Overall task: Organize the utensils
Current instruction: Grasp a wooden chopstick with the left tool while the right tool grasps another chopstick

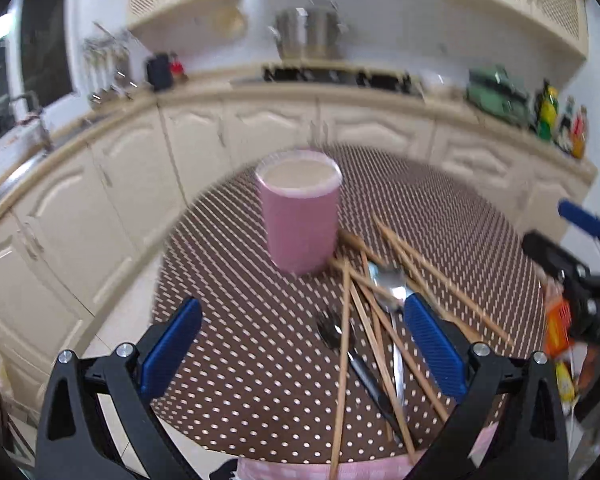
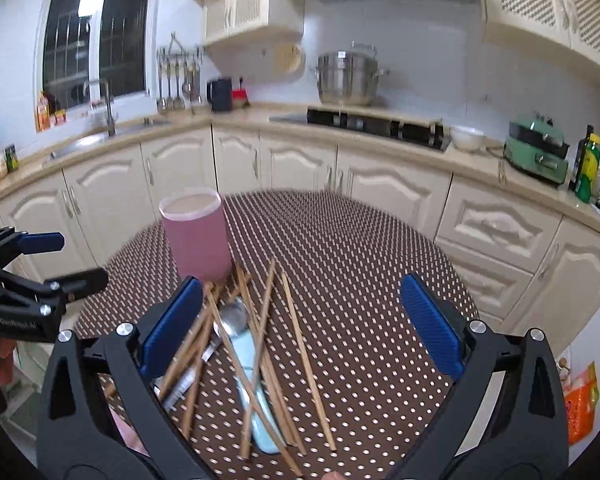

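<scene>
A: Start big. What carries everything?

B: A round table under a brown polka-dot tablecloth (image 2: 340, 240), with the pink holder cup (image 2: 194, 236) upright toward its far side. I'll place everything from that cup.

A: And the utensils?

B: Heaped loose on the cloth just in front of the cup: a tangle of wooden chopsticks (image 2: 260, 320) crossing each other, some ends reaching the cup's base. Under them lies a metal spoon (image 2: 232, 316) with a pale blue handle. The cup looks empty, so my guess is nothing has been sorted yet.

A: The grippers?

B: Both hang above the table on the near side of the cup, holding nothing. The right gripper (image 2: 300, 324) has its jaws spread wide over the heap. The left gripper (image 1: 300, 344) is equally wide apart, to the heap's left. That reads as readiness to pick, I'd judge.

A: Do the views differ?

B: The left wrist view, though blurred, shows a dark-handled fork (image 1: 334, 332) that I can't make out clearly from the right. The right wrist view is sharper and shows the spoon's blue handle.
</scene>
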A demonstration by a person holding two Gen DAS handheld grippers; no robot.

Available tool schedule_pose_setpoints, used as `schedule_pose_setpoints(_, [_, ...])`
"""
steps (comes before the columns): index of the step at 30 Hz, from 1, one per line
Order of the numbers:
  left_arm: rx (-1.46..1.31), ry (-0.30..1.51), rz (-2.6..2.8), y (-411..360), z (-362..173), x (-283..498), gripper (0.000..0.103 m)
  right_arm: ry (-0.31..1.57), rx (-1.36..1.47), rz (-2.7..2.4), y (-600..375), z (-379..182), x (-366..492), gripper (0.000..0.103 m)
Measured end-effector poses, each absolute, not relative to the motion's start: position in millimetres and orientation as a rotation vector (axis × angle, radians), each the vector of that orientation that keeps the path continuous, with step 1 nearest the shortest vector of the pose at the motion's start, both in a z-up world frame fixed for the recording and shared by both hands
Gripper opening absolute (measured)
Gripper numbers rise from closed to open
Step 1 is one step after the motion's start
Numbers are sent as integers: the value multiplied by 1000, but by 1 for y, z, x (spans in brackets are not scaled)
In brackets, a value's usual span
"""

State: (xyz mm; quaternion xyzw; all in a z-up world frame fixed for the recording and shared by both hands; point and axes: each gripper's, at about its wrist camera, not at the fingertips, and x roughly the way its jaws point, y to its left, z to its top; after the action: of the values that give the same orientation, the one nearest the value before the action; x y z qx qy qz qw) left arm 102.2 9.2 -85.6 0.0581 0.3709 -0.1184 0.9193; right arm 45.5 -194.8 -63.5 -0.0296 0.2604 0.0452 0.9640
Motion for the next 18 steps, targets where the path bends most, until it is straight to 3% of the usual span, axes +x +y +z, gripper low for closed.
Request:
schedule_pose_setpoints(2, [152,806,-279,2,-100,109,93,571,-73,84,-199,-73,55,97])
schedule_pose_setpoints(4, [177,862,-296,-5,-115,116,71,607,-77,83,-204,-81,62,97])
schedule_pose_setpoints(11, [190,1019,-356,-13,-155,139,52,730,-88,121,-215,-108,79,97])
schedule_pose_setpoints(16, [167,1074,-352,-9,-174,152,24,834,-51,183,-223,-122,100,97])
schedule_pose_setpoints(18, [138,1087,-369,-6,-177,156,19,879,-31,224,-224,-126,111,97])
